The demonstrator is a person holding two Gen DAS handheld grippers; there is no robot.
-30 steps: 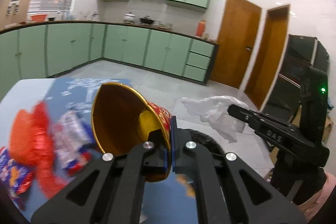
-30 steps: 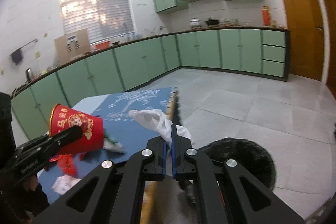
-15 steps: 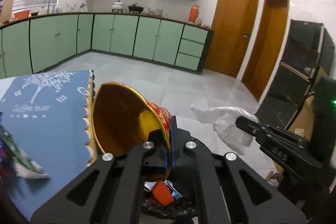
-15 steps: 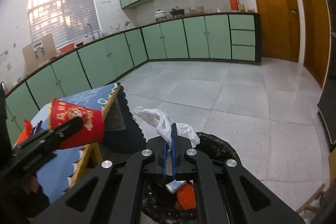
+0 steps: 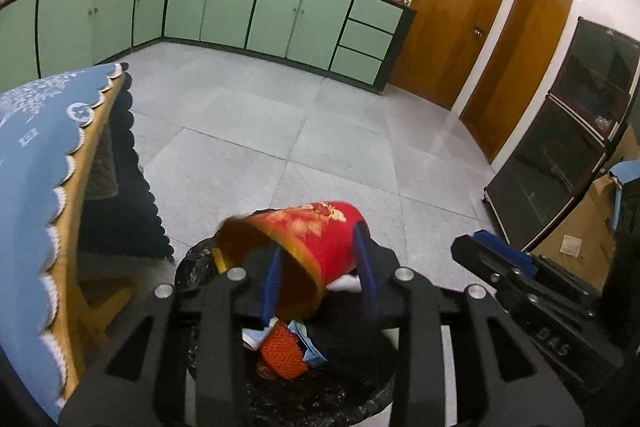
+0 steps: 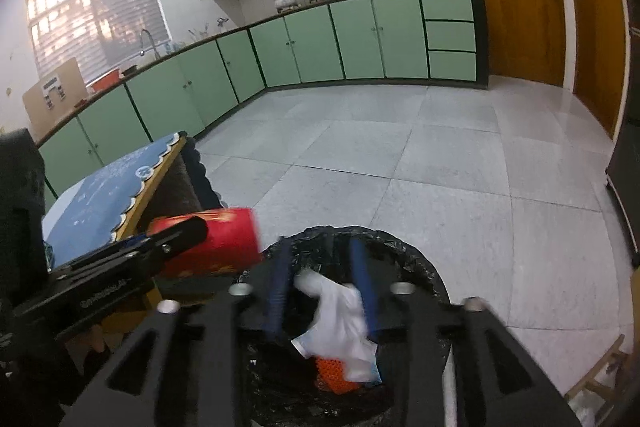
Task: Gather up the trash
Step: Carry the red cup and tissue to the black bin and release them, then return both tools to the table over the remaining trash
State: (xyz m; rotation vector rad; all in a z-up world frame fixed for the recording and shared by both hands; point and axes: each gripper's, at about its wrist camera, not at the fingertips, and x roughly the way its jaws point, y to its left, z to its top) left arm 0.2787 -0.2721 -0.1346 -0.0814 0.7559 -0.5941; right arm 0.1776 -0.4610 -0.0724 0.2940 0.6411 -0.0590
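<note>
A black-bagged trash bin (image 5: 188, 267) stands on the floor directly under both grippers, with orange netting (image 5: 280, 351) and paper scraps inside. My left gripper (image 5: 318, 237) hangs over it with its jaws opening. The red paper cup (image 5: 308, 223) with a gold inside lies tipped and blurred between the blue pads, no longer pinched. My right gripper (image 6: 320, 245) is over the same bin (image 6: 400, 243), jaws opening. A white crumpled tissue (image 6: 340, 311) drops loose between its pads. The right wrist view also shows the cup (image 6: 224, 239) at the left.
The table with the blue scalloped cloth (image 5: 40, 147) stands just left of the bin. A dark glass cabinet (image 5: 560, 167) and a cardboard box (image 5: 580, 239) are to the right. Grey tiled floor (image 5: 320, 115) stretches ahead to green kitchen cabinets (image 5: 260, 11).
Both grippers swung from above the table to over the bin and sank. Their jaws, shut on the cup and the tissue before, have parted and both items are coming loose.
</note>
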